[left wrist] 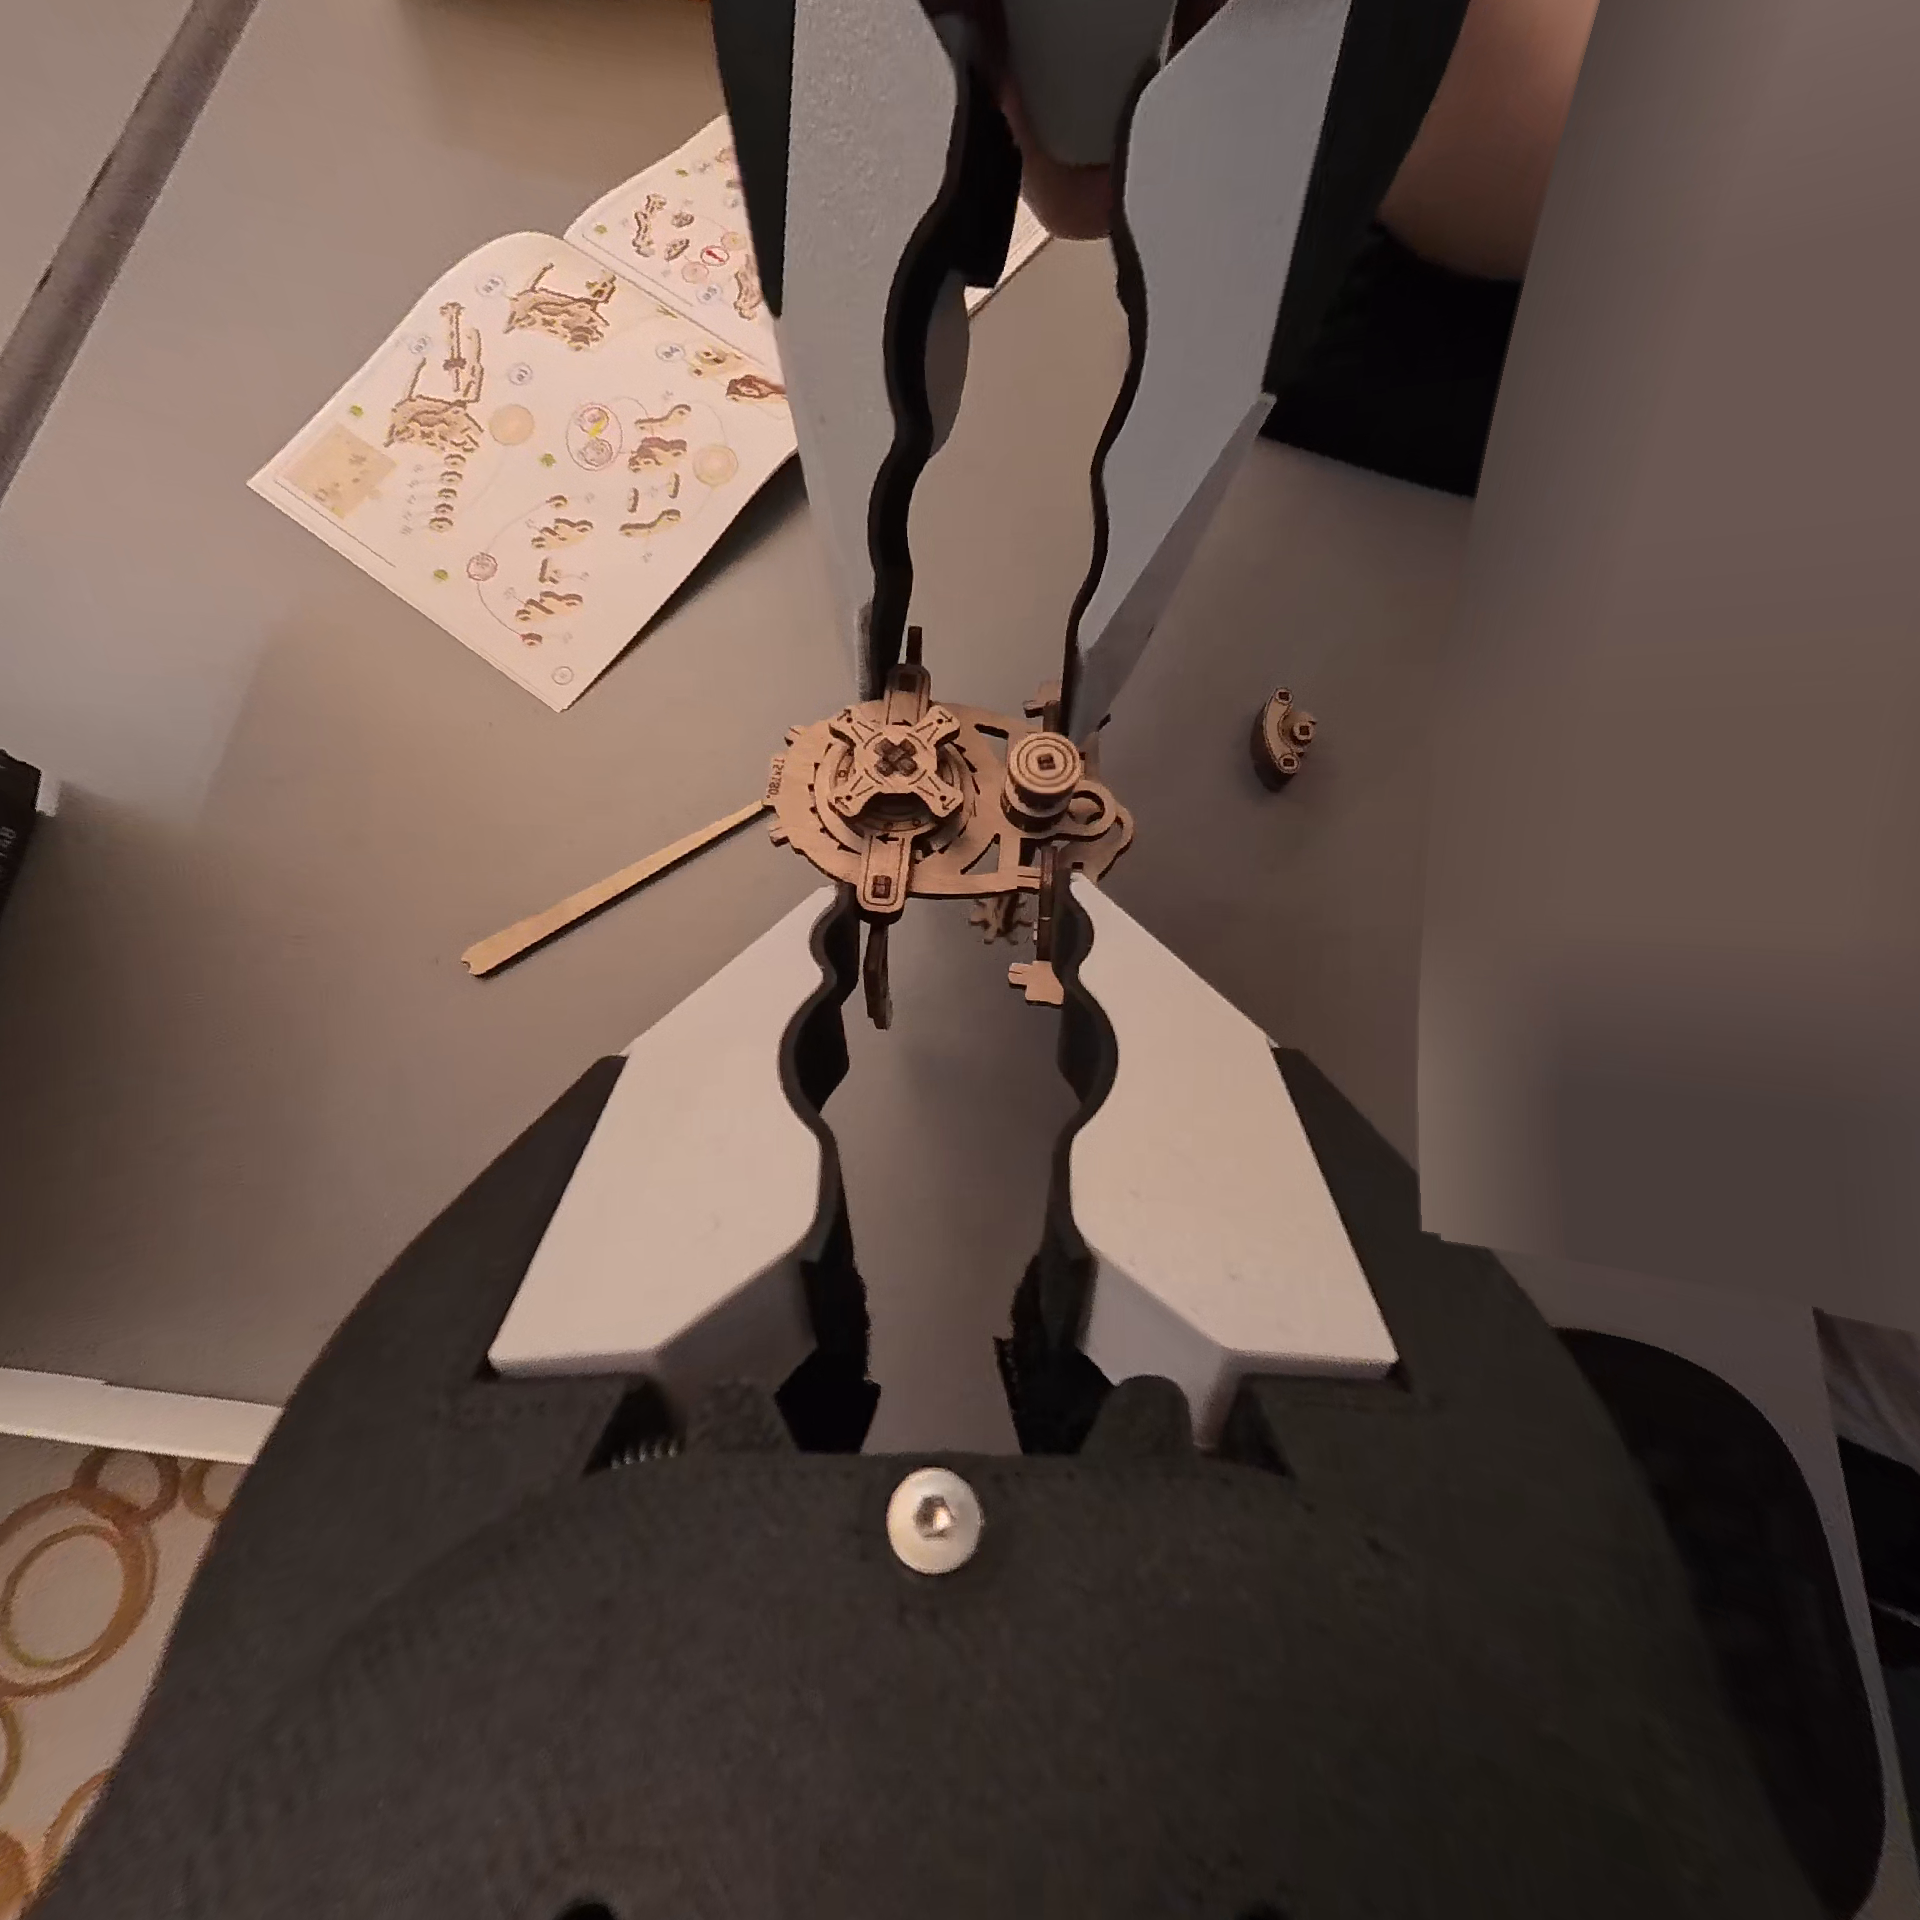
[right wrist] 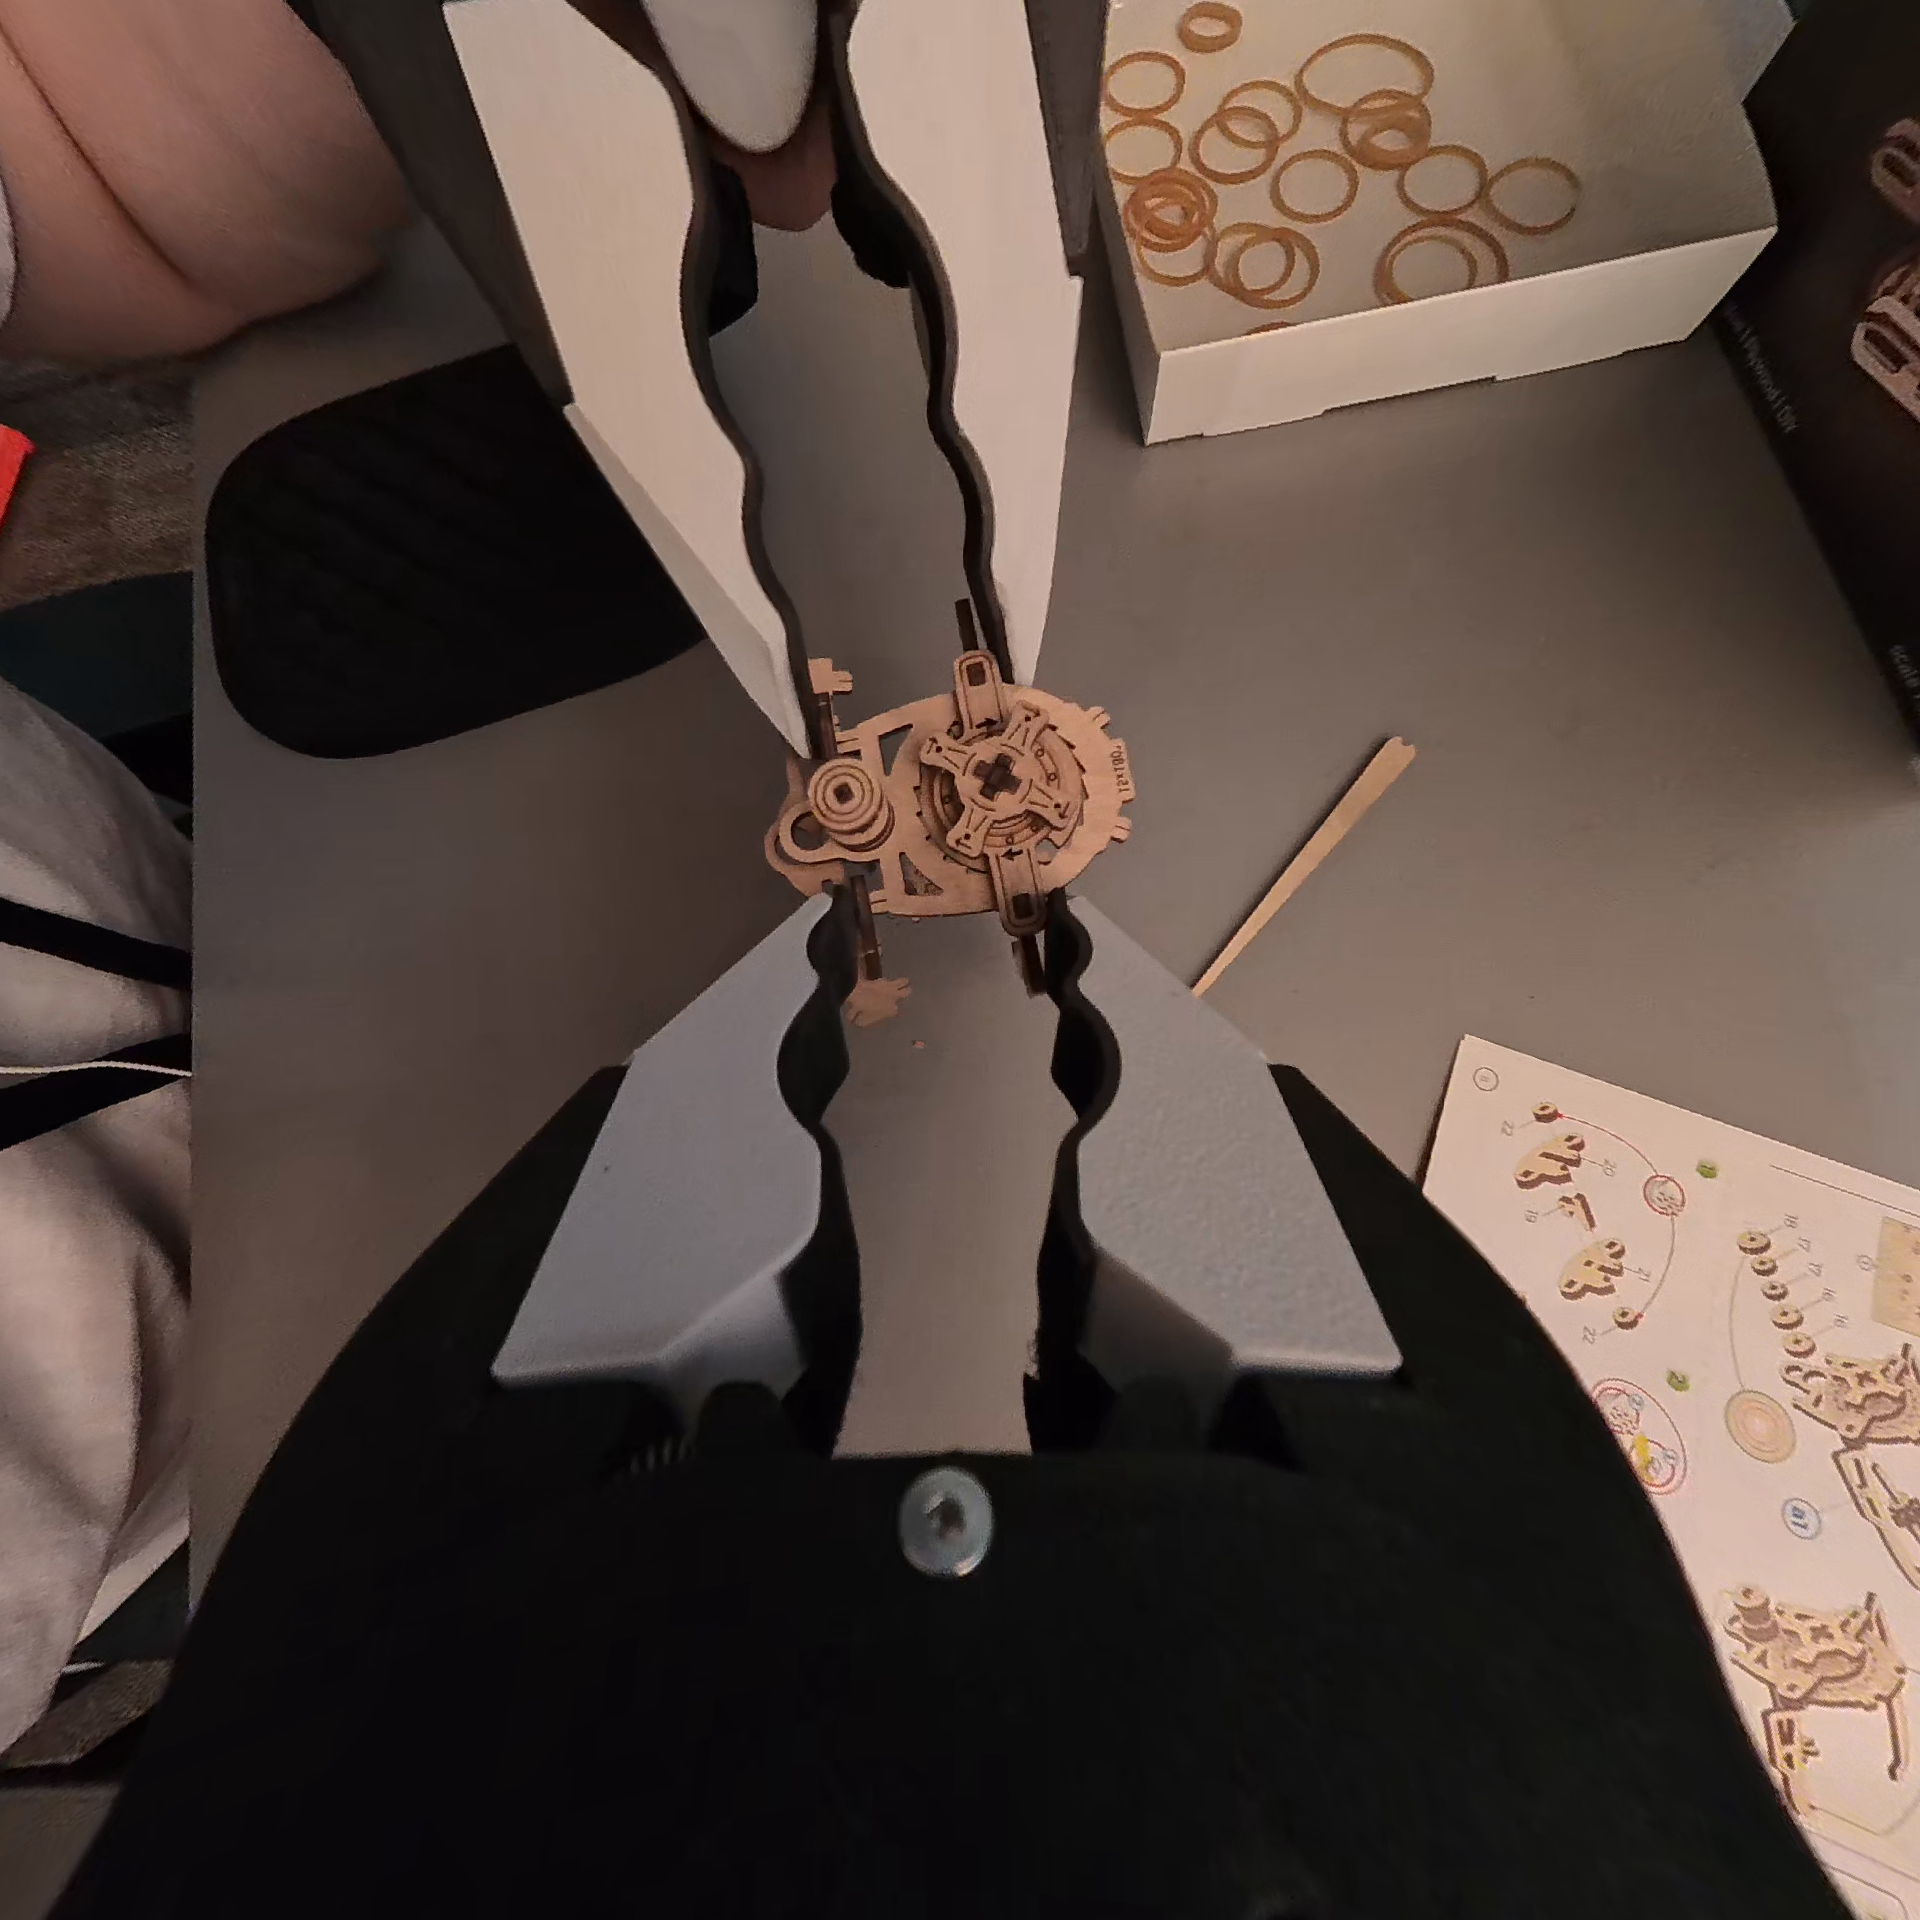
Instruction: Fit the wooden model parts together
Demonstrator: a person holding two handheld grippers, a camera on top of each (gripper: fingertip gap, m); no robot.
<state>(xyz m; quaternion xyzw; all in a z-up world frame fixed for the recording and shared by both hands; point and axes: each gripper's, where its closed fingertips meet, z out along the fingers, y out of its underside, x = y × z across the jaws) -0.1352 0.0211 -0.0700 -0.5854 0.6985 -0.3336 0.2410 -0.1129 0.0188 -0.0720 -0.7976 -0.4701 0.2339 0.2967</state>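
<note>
A wooden model (left wrist: 904,790) of gears, a cross-shaped hub and a small spool hangs above the grey table (left wrist: 364,1039), held between both grippers. My left gripper (left wrist: 956,914) comes from below in the left wrist view, its jaws closed against the model's near side plates. My right gripper (left wrist: 977,696) faces it from the top and clamps the far side. The right wrist view shows the same model (right wrist: 977,800), with my right gripper (right wrist: 940,914) below it and my left gripper (right wrist: 909,707) above. A small curved wooden piece (left wrist: 1283,738) lies loose on the table to the right.
A thin wooden stick (left wrist: 613,883) (right wrist: 1309,862) lies on the table by the model. An open instruction booklet (left wrist: 520,457) (right wrist: 1704,1351) is beyond it. A white box (right wrist: 1434,353) holds several tan rings. A black box (right wrist: 1860,312) stands at the right edge. A person's arm (right wrist: 187,156) is at the upper left. The grippers are tip to tip, or close to it. My right gripper's tips are some 12 cm from the small curved wooden piece (left wrist: 1283,738).
</note>
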